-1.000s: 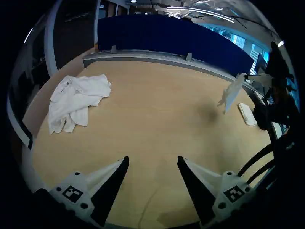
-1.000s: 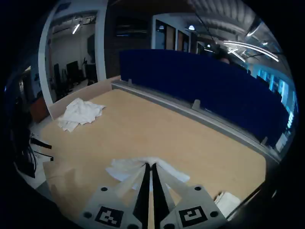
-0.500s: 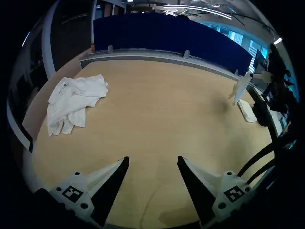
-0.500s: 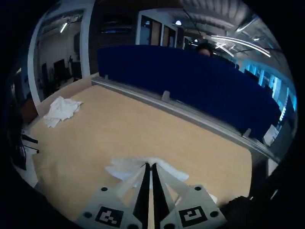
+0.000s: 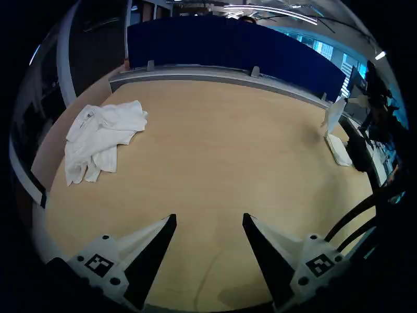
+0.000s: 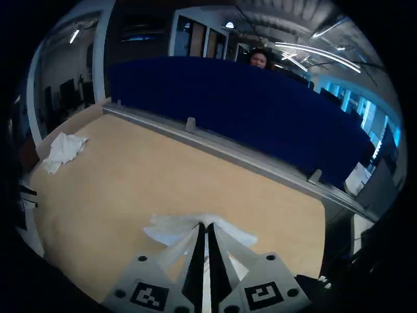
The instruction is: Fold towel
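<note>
Right gripper (image 6: 207, 225) is pinched tight on the towel (image 6: 172, 229). We've swung it rightward over the last second, so the crumpled pile (image 6: 63, 151) now sits far off left. We read this as a carry toward the folded towel (image 5: 339, 151), which lies right by the table (image 5: 219, 156) edge, so margin there is thin. Left gripper (image 5: 208, 216) is spread and empty over bare wood. Plenty of room mid-table; the blue divider (image 5: 229, 47) closes the far side.

My left gripper (image 5: 208, 216) hovers, jaws spread apart, above the wooden table (image 5: 219, 156). Crumpled towels (image 5: 101, 135) lie far left; at the far right a white towel (image 5: 333, 113) hangs just above a folded towel (image 5: 339, 151).
</note>
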{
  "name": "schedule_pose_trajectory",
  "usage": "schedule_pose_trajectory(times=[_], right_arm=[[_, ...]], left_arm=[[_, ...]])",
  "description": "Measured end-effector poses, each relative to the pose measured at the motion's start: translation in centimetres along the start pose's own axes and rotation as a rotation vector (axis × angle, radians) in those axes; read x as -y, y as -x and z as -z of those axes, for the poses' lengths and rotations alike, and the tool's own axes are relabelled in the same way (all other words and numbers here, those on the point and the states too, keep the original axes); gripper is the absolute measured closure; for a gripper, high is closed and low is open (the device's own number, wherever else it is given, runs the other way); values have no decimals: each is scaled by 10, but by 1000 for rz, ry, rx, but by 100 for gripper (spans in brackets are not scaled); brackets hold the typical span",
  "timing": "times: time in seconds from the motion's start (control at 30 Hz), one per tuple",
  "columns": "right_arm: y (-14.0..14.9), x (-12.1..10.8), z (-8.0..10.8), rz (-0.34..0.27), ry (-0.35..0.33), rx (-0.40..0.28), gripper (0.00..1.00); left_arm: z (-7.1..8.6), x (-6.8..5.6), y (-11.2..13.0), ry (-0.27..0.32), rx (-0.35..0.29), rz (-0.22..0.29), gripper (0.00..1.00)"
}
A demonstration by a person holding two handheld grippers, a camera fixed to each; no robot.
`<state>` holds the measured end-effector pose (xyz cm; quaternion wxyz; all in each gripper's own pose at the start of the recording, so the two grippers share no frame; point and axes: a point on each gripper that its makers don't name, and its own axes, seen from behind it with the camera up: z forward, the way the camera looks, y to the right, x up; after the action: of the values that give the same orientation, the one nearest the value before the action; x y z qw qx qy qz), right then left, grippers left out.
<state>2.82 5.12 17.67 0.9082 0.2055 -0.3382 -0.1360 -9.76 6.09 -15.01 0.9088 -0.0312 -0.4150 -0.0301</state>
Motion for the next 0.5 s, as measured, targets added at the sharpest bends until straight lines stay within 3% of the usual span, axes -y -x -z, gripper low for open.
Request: schedule_pose_trajectory(times=[0.23, 0.5], right_arm=[[5, -28, -10, -2, 28, 29, 96], [8, -41, -18, -10, 34, 36, 96]], left_arm=[[2, -1, 2, -4, 8, -2, 6], [3, -6, -1, -3, 12, -11, 6]])
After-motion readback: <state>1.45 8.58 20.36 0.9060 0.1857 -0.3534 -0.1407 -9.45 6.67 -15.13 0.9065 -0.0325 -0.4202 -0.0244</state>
